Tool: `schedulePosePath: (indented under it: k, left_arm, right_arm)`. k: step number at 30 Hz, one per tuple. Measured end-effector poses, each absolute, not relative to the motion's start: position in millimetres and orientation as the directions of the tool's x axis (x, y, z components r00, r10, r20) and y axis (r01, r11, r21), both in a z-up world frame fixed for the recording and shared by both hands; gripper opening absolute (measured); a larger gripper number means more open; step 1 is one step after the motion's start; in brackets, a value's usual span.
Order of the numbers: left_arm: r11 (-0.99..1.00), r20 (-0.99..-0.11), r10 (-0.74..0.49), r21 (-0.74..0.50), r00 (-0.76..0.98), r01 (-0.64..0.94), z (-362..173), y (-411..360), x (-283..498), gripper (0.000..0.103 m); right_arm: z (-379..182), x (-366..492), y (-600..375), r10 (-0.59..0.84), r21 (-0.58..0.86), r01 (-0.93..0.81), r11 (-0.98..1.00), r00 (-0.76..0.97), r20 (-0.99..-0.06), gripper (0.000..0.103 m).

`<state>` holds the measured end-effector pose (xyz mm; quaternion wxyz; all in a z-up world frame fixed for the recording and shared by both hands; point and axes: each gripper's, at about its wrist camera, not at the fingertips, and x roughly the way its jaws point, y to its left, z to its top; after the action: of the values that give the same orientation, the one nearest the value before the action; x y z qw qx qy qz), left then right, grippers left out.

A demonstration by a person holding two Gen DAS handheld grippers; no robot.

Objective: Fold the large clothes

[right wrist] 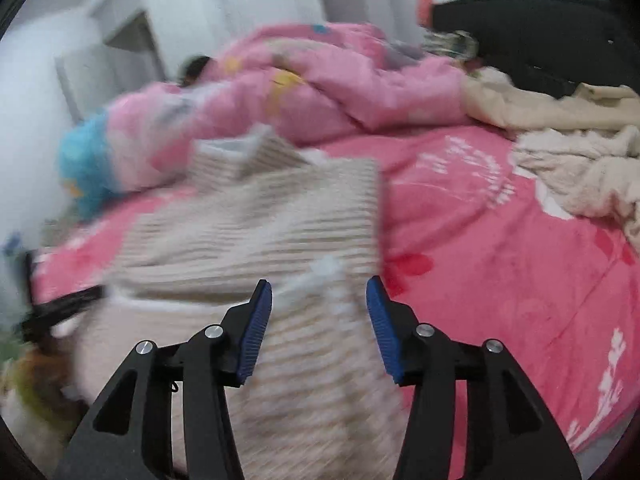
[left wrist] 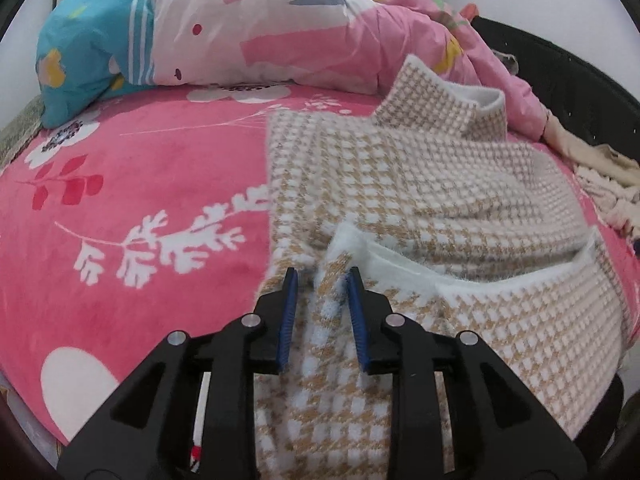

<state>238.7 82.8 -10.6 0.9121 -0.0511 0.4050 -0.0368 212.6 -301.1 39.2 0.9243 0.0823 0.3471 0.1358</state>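
Two wrist views were examined, left first. Left wrist view: the left gripper (left wrist: 322, 276) is low over the near edge of a bed, its blue-padded fingers (left wrist: 289, 320) partly closed with a gap remaining between them. A raised fold of the houndstooth sweater (left wrist: 420, 200), tan and white with a fuzzy white edge, stands in that gap and lies against the right-hand pad; the left-hand pad appears clear of the fabric, so I cannot tell whether the cloth is actually pinched. The sweater lies spread on the pink floral bedsheet (left wrist: 140, 184), right of centre, with its turned-up collar at the far end and its near portion hanging toward the camera under the gripper. Behind it a pink patterned duvet (left wrist: 280, 40) is heaped across the head of the bed, its blue end at far left. A cream fleece garment (left wrist: 600, 184) lies crumpled at the right edge of the bed, against a black headboard (left wrist: 560, 80). Right wrist view: the frame is heavily motion-blurred. The right gripper (right wrist: 320, 284) has its fingers spread wide apart with nothing between the pads; it is above the sweater (right wrist: 260, 220), which lies left of centre on the bedsheet (right wrist: 500, 260). The duvet (right wrist: 320, 92) is bunched beyond it, and the cream garment (right wrist: 580, 168) lies well apart at upper right, beside the headboard (right wrist: 540, 32).
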Motion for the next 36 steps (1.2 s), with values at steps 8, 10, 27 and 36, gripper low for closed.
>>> schedulePosePath:
  k: [8,10,27,36]
  left_arm:
    - [0.975,-0.621,-0.134,-0.222,0.772,-0.009,36,101,199,0.037]
    - [0.961,-0.616,-0.23,-0.264,0.754,0.078,40,85,184,0.039]
    - [0.961,-0.739,-0.273,-0.23,0.616,0.15,-31,30,163,0.066]
    - [0.954,-0.736,-0.265,-0.294,0.623,0.058,-31,71,156,0.065]
  right_arm:
    - [-22,216,-200,0.429,0.219,-0.426,0.878,0.496,-0.755,0.048]
    - [-48,232,-193,0.409,0.218,-0.404,0.888,0.48,-0.776,0.05]
    - [-49,229,-256,0.218,0.111,-0.217,0.97,0.566,-0.795,0.053]
    - [6,172,-224,0.312,0.108,-0.349,0.931,0.605,-0.732,0.053]
